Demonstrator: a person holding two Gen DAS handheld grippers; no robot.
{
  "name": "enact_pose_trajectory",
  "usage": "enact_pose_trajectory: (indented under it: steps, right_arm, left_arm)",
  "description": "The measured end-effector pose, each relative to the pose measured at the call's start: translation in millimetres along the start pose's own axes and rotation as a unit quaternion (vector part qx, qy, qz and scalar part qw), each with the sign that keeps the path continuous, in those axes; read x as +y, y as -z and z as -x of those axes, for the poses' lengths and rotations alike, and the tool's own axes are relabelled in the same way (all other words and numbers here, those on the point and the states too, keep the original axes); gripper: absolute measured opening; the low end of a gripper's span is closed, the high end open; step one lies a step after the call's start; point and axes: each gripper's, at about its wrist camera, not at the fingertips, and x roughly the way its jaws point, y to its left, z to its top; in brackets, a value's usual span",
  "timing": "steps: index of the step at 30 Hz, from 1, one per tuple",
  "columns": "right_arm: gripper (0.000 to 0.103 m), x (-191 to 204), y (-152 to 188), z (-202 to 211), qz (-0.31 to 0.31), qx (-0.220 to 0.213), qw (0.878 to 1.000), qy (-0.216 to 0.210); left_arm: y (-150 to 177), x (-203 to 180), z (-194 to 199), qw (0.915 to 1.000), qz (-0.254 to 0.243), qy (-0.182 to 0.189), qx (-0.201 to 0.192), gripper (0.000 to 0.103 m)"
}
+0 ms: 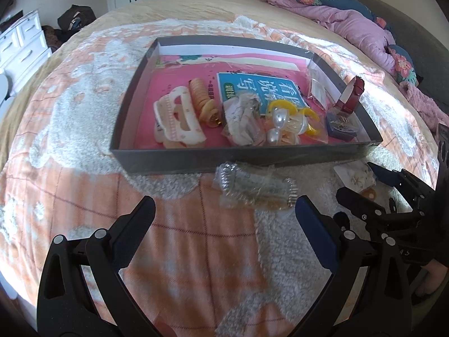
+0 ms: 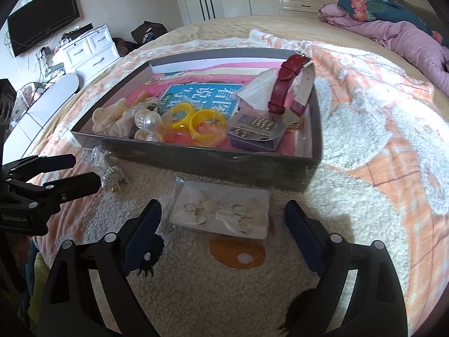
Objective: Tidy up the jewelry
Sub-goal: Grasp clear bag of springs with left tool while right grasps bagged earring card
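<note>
Bed blanket [image 2: 364, 146] holds gray box [image 2: 196, 157] w/ jewelry; both claws wide open, empty: right claw [image 2: 223, 219] framing earring card [image 2: 221, 213], left claw [image 1: 224, 210] facing bagged hair ties [image 1: 252, 188], prob. next pickups.

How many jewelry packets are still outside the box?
2. A clear bag of coiled hair ties lies on the blanket before the left gripper; an earring card lies before the right gripper, by the box wall. Others may be hidden.
</note>
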Motion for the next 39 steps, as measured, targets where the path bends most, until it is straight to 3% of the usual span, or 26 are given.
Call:
enact_pose_trajectory:
  steps: [4, 6, 12, 16, 23, 25, 27, 29, 39]
  right_arm:
    - [0.089, -4, 6, 2, 0.0, -0.002, 1.0, 0.013]
    - [0.097, -4, 6, 0, -0.006, -0.003, 1.0, 0.005]
    - [0.097, -3, 7, -4, -0.001, -0.013, 1.0, 0.006]
    - [0.076, -10, 6, -2, -0.01, -0.019, 1.0, 0.002]
    - [0.07, -16, 9, 9, 0.009, -0.017, 1.0, -0.016]
    - [0.07, -17, 12, 14, 0.012, -0.016, 1.0, -0.02]
    - [0.07, -17, 13, 19, 0.01, -0.014, 0.999, -0.026]
    - [0.07, -16, 14, 24, 0.011, -0.015, 0.999, -0.03]
    - [0.07, 4, 12, 48, 0.046, -0.026, 0.998, -0.047]
  left_arm:
    - [-3, -6, -7, 0.9999, -0.006, 0.011, 0.007, 0.093]
    - [-4, -10, -12, 0.9998, -0.011, 0.012, 0.01, 0.093]
    - [-7, -16, -22, 0.9996, -0.016, 0.013, 0.019, 0.093]
    - [-10, -16, -26, 0.9996, -0.015, 0.014, 0.021, 0.093]
    - [-12, -19, -32, 0.9996, -0.018, 0.002, 0.02, 0.093]
    - [-12, -21, -32, 0.9995, -0.021, -0.005, 0.021, 0.088]
    - [-11, -23, -32, 0.9992, -0.029, -0.017, 0.019, 0.073]
    - [-11, -24, -29, 0.9993, -0.033, -0.009, 0.017, 0.065]
    - [-6, -20, 3, 0.9996, -0.025, 0.011, -0.01, 0.062]
